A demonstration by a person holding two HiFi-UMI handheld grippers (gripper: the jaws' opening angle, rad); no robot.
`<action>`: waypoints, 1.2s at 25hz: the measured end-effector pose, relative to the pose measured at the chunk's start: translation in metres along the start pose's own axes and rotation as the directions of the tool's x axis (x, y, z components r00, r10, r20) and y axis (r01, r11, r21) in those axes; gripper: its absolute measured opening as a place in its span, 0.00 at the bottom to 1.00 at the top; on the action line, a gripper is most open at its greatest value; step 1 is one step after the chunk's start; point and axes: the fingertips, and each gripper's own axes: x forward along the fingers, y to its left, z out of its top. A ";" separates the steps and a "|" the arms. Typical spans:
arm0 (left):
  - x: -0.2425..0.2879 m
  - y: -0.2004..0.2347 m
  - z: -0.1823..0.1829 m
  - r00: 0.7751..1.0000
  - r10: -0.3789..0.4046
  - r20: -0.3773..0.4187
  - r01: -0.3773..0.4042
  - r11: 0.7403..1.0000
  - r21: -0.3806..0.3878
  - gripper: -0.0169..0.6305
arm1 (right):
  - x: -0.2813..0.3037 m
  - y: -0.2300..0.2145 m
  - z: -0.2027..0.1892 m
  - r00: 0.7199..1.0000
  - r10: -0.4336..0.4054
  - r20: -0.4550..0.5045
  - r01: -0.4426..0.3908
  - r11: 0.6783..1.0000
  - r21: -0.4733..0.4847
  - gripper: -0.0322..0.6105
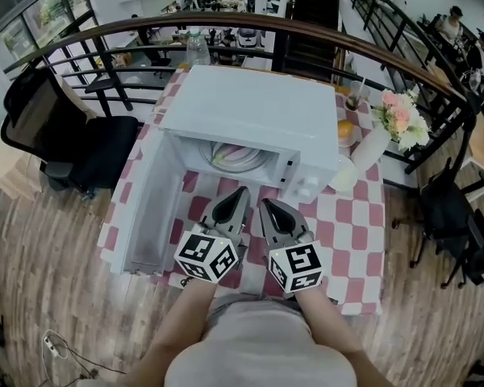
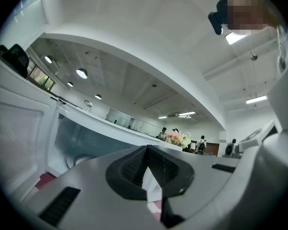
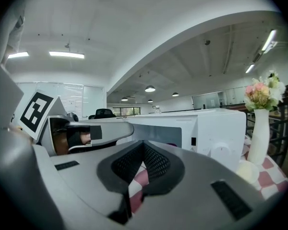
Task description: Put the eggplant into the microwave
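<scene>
Nearest, clamped shut with nothing between the jaws: left gripper [image 1: 241, 190], and right gripper [image 1: 265, 203] just beside it on its right. Under both, the red-and-white checked counter [image 1: 351, 232]. Just ahead, microwave [image 1: 250, 111] standing open, door [image 1: 149, 208] swung out left of the left gripper. Deeper inside, straight ahead, a plate [image 1: 256, 162] with the eggplant [image 1: 226, 155] on it. Farther off, right of the right gripper, a vase of flowers [image 1: 373, 147].

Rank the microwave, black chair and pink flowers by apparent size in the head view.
1. microwave
2. black chair, though it stands lower, farther from the camera, so its true size is unsure
3. pink flowers
</scene>
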 end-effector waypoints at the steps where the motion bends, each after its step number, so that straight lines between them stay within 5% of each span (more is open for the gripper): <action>1: 0.000 -0.002 -0.001 1.000 -0.004 -0.007 0.004 1.000 0.029 0.03 | 0.000 0.000 0.001 1.000 -0.001 0.005 0.001 1.000 -0.006 0.09; 13: 0.003 -0.026 -0.012 0.997 -0.024 -0.070 0.043 0.960 0.278 0.03 | -0.009 0.001 0.011 0.999 -0.011 0.046 0.013 0.999 -0.049 0.09; 30: 0.003 -0.024 -0.017 0.996 0.013 -0.089 0.016 0.947 0.321 0.03 | -0.012 -0.002 0.010 0.998 -0.029 0.047 0.031 0.998 -0.051 0.09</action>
